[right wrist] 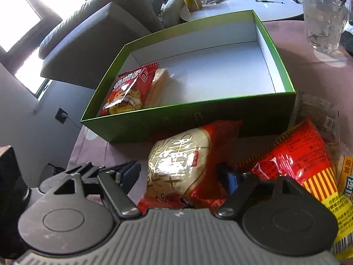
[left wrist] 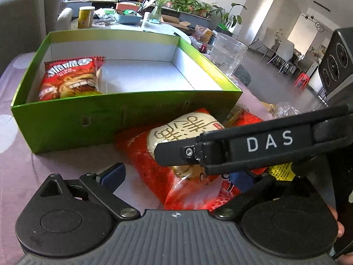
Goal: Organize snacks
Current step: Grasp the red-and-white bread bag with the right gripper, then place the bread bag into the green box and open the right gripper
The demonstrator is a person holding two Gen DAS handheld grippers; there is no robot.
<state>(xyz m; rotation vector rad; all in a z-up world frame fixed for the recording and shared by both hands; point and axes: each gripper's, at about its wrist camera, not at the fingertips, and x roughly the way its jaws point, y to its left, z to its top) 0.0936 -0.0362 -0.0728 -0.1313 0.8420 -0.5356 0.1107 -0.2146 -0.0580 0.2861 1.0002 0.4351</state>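
A green box (left wrist: 123, 119) (right wrist: 198, 121) with a white inside stands on the pink tablecloth. A red snack bag (left wrist: 70, 79) (right wrist: 128, 92) lies at its left end, with a pale packet (right wrist: 158, 86) beside it. In front of the box lies a red and cream snack packet (left wrist: 176, 137) (right wrist: 178, 159). My left gripper (left wrist: 176, 174) is open, its fingers on either side of this packet. My right gripper (right wrist: 181, 176) is open around the same packet; its body (left wrist: 253, 145) crosses the left wrist view over the packet.
More snack packets (right wrist: 308, 154) lie to the right of the cream packet, one red and yellow. A glass mug (right wrist: 322, 19) (left wrist: 227, 50) stands right of the box. A grey sofa (right wrist: 99, 26) is at the back left, a white round table (right wrist: 253, 2) with clutter behind.
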